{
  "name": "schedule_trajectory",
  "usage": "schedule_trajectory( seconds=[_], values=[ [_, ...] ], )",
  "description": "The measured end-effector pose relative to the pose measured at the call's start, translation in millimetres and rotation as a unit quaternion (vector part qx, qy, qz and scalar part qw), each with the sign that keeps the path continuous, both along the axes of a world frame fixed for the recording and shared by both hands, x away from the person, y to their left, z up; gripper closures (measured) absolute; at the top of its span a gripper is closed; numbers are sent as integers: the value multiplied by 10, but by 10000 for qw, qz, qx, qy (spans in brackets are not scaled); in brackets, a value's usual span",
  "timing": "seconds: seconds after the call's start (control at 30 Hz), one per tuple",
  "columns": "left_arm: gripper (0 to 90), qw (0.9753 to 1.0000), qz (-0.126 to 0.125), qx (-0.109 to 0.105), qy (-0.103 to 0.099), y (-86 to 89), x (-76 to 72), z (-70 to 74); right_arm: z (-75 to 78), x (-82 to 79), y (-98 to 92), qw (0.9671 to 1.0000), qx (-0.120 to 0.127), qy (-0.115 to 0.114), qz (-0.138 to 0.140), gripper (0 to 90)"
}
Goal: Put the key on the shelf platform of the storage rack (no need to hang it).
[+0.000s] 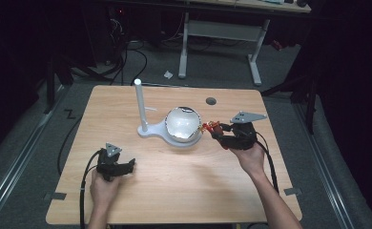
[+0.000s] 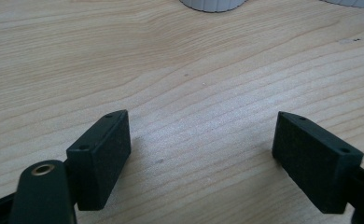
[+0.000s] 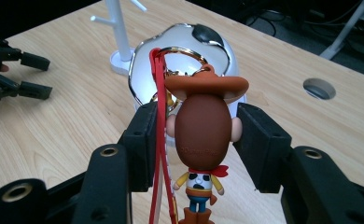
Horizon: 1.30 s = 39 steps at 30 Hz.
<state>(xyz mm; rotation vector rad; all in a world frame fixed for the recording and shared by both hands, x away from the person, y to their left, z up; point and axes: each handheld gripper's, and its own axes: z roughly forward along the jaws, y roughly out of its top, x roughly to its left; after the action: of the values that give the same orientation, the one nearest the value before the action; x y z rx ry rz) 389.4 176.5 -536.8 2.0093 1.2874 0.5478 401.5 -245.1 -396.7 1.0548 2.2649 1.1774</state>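
— What is the right gripper (image 3: pixel 194 140) doing?
— Its fingers (image 3: pixel 143 140) are squeezing a cowboy toy (image 3: pixel 203 135) beside the shiny bowl (image 1: pixel 182 122).
— And the left gripper (image 2: pixel 199 158)?
— Its fingers (image 2: pixel 101 156) are sitting wide apart over the counter (image 1: pixel 174 186).

Left gripper (image 1: pixel 127 166) rests low, fingers (image 2: pixel 101 156) spread; right gripper (image 1: pixel 216 130) fingers (image 3: pixel 143 140) clamped shut

You work at a wooden table (image 1: pixel 174 191) with a round cable hole (image 1: pixel 211 101) near its far edge. Beyond it, on grey floor, stands a white-legged desk (image 1: pixel 222 31) — dark cables (image 1: pixel 122 57) trail at its left — with a paper scrap (image 1: pixel 168 74) close by.
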Motion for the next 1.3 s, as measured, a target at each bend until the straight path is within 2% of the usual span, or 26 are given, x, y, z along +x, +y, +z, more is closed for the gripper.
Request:
schedule_trajectory(
  seconds=[0.23,0.6,0.73,0.93,1.3],
  values=[
    [197,10000,-1,0,0,0,0,0,82,118,178,9997,-46,-8,220,518],
    [198,10000,-1,2,0,0,0,0,109,289,420,9988,-197,27,442,518],
    [197,10000,-2,1,0,1,0,0,117,416,561,9981,-272,140,530,518],
    [197,10000,-1,-1,0,0,0,0,53,576,708,9976,-334,290,529,518],
    [198,10000,-9,-2,0,0,0,0,-14,752,874,9969,-444,410,496,517]
  ],
)
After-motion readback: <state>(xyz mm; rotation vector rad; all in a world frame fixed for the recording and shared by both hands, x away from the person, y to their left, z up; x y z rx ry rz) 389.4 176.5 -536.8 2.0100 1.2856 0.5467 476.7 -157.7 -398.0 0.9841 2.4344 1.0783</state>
